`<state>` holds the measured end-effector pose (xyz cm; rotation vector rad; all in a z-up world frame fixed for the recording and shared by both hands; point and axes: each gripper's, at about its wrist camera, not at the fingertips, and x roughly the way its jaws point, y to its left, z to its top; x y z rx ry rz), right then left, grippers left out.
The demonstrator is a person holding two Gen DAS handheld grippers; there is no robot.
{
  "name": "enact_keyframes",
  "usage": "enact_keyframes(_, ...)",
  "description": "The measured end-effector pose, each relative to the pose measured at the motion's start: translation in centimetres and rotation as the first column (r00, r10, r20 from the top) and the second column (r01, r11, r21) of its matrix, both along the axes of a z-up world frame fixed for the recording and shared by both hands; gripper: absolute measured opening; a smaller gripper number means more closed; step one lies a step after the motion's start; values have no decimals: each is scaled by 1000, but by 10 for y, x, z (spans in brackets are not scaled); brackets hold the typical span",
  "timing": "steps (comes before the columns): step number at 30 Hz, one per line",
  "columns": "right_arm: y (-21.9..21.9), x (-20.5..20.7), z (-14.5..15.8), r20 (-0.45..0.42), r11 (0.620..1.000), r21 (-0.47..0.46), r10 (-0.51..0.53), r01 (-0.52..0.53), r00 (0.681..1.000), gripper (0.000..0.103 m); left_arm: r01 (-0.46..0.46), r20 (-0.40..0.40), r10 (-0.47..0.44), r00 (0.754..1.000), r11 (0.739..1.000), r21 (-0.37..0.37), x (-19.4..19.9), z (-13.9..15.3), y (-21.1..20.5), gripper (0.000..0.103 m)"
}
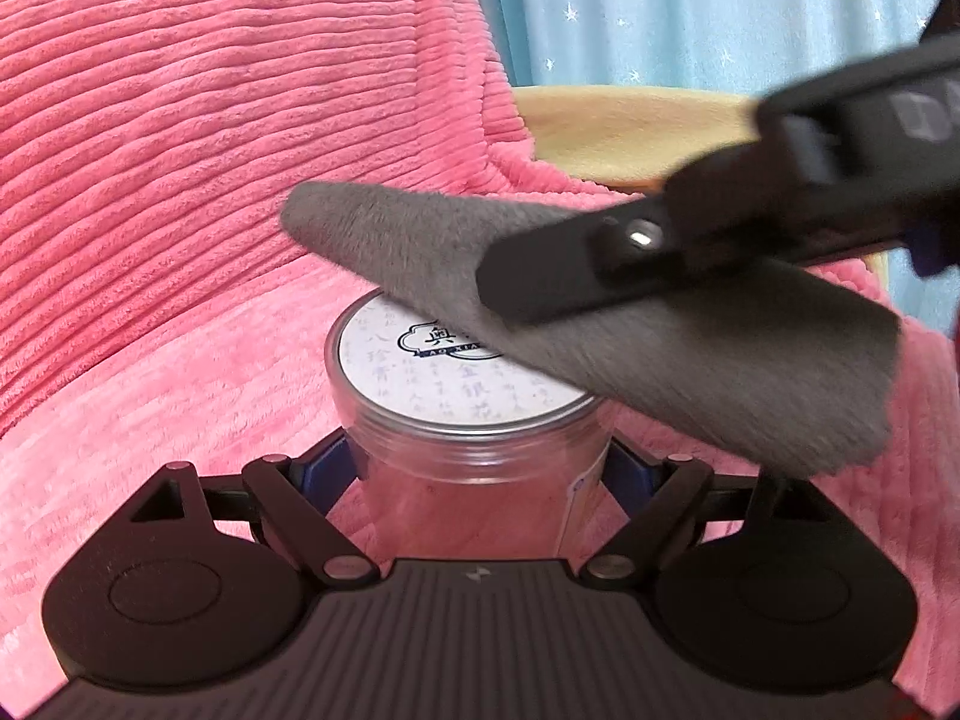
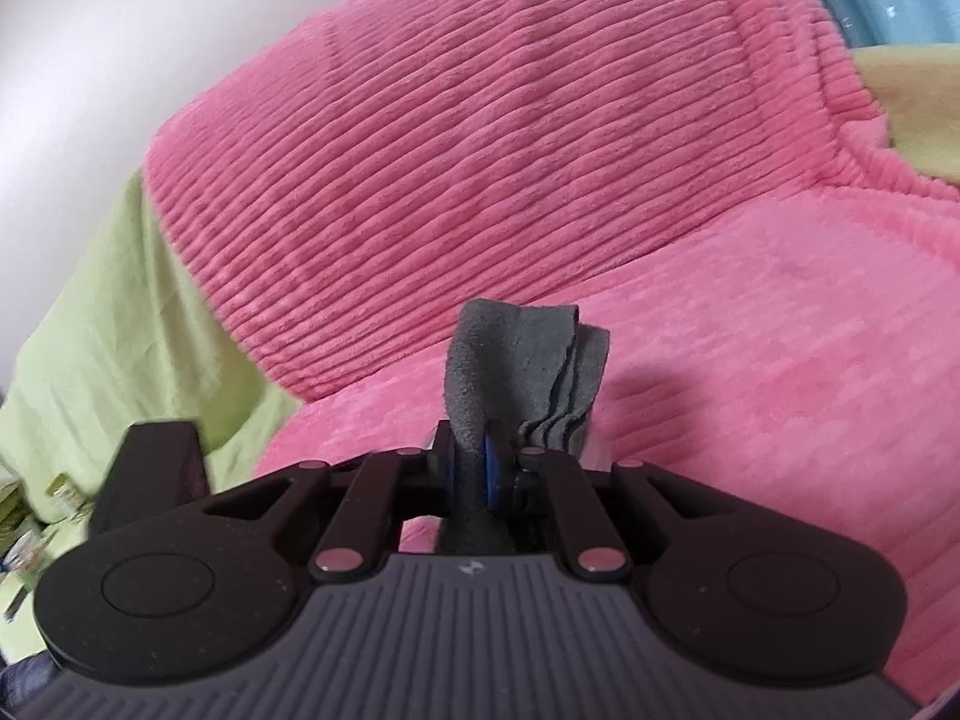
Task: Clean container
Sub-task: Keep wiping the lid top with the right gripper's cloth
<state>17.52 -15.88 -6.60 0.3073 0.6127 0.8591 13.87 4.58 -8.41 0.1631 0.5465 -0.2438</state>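
A clear plastic jar (image 1: 480, 480) with a white printed lid (image 1: 414, 378) stands upright on pink plush fabric. My left gripper (image 1: 480, 465) is shut on the jar, its blue pads pressing on both sides below the lid. A folded grey cloth (image 1: 690, 372) lies across the right and far part of the lid, covering some of the print. In the left wrist view the right gripper (image 1: 558, 282) comes in from the upper right, on top of the cloth. In the right wrist view my right gripper (image 2: 480, 468) is shut on the grey cloth (image 2: 516, 360), which hides the jar.
A pink ribbed blanket (image 1: 210, 150) rises behind and left of the jar. Beyond it lie a yellow surface (image 1: 630, 126) and a pale blue starred curtain (image 1: 690, 12). A green sheet (image 2: 108, 330) and a white wall (image 2: 90, 60) show at the left of the right wrist view.
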Motion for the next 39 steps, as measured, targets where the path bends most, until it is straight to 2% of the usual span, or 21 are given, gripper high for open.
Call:
enact_keyframes(5, 14, 2, -2, 24, 999, 1, 35, -35, 999, 6, -11, 2, 11, 1000, 1000, 8, 1, 0, -2, 85)
enact_keyframes(9, 12, 12, -3, 67, 999, -26, -32, 34, 997, 6, -8, 1, 8, 1000, 1000, 7, 0, -1, -3, 85)
enact_keyframes(12, 2, 13, -2, 60, 996, -41, -72, 75, 996, 6, -6, 1, 6, 1000, 1000, 4, 0, 0, -3, 85)
enact_keyframes(18, -1, 1, -2, 31, 998, -35, -46, 47, 998, 7, -7, -1, 7, 1000, 1000, 7, 1, 0, -3, 85)
enact_keyframes(21, 9, 3, 0, 55, 998, -54, -25, 28, 998, 7, -12, -6, 12, 1000, 1000, -1, 2, -1, -2, 85)
enact_keyframes(28, 6, 12, 3, 102, 983, -127, -121, 133, 987, 6, -8, -1, 8, 1000, 1000, 15, 3, -1, -5, 85)
enact_keyframes(34, 5, -3, 3, 103, 988, -120, -86, 98, 991, 7, -8, -9, 8, 1000, 1000, 11, 3, -1, -5, 85)
enact_keyframes(39, 19, 0, 4, 109, 992, -109, -58, 69, 992, 7, -17, -21, 17, 1000, 1000, -15, 5, -1, -1, 85)
